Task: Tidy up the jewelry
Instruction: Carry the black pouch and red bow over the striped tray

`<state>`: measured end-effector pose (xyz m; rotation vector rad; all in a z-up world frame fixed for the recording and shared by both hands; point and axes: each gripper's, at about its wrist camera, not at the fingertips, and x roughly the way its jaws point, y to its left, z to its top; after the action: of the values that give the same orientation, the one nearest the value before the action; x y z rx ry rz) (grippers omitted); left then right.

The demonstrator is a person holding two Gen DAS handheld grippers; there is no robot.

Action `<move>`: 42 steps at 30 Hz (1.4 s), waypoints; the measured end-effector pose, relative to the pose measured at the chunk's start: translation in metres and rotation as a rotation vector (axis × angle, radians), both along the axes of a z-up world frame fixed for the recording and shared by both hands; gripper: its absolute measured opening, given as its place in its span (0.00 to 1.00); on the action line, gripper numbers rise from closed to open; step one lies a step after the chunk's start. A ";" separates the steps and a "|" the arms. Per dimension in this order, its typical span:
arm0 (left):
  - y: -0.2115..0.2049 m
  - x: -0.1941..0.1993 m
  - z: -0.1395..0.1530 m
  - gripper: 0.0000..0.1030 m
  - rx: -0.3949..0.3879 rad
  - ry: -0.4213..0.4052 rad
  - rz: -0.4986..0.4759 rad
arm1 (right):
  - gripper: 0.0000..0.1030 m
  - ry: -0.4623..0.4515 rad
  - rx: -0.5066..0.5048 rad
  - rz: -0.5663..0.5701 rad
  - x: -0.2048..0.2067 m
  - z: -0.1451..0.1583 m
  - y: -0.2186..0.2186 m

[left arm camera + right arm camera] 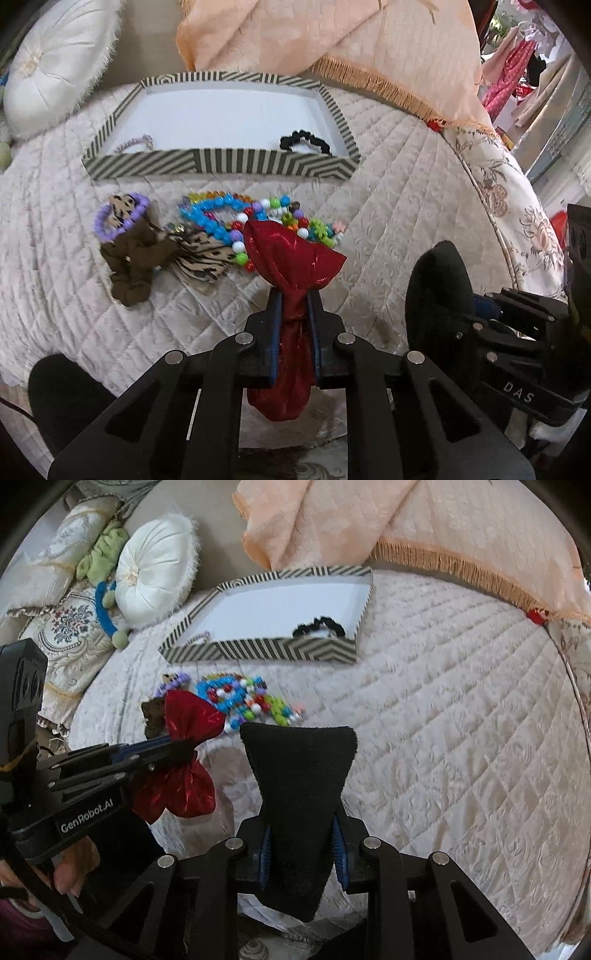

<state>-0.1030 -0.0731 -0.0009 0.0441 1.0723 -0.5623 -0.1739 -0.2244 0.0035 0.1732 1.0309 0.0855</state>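
Gripping a shiny red fabric bow (291,266) by its pinched middle, left gripper (293,295) pressed together on the cloth, both lobes hanging free above the cream quilted bedspread (388,206). Gripping likewise a black velvety fabric piece (301,775) in the right gripper (303,834), blue pads (341,864) squeezed against its narrow waist, the wide end flaring forward. Judged as a lift-and-carry toward the striped black-and-cream tray with a white floor (221,164), well beyond both loads. Risking a slip: slick red fabric held only at a thin gather could slide out if swung, and the black piece, held low on its taper, could tip or pull free. Risking also a snag, since a loose heap of multicoloured plastic bead bracelets (236,218) lies directly between grippers and tray, with a brown and leopard-print scrunchie ringed by a lilac bead bracelet (127,236) just beside it; a low pass could drag beads along. Already resting in the tray: a black scrunchie (304,142) at the near right corner and a pale lilac chain (135,142) near left, narrowing those corners. Crowding the far side, a peach fringed cloth (332,40) and a white round tufted cushion (59,62).
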 end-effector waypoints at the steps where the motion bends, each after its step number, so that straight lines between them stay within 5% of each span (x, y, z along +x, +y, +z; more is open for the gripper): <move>1: 0.002 0.001 0.002 0.12 0.000 -0.004 0.003 | 0.25 -0.005 0.002 0.002 0.001 0.002 0.001; 23: 0.028 0.013 0.024 0.12 -0.005 -0.043 0.059 | 0.25 -0.032 0.023 0.036 0.019 0.014 0.017; 42: 0.054 0.080 0.049 0.12 0.037 -0.129 0.162 | 0.25 -0.073 0.041 0.056 0.078 0.036 0.025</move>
<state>-0.0231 -0.0189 0.0483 0.0252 0.9505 -0.3885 -0.0962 -0.1999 0.0397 0.1767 0.9623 0.1629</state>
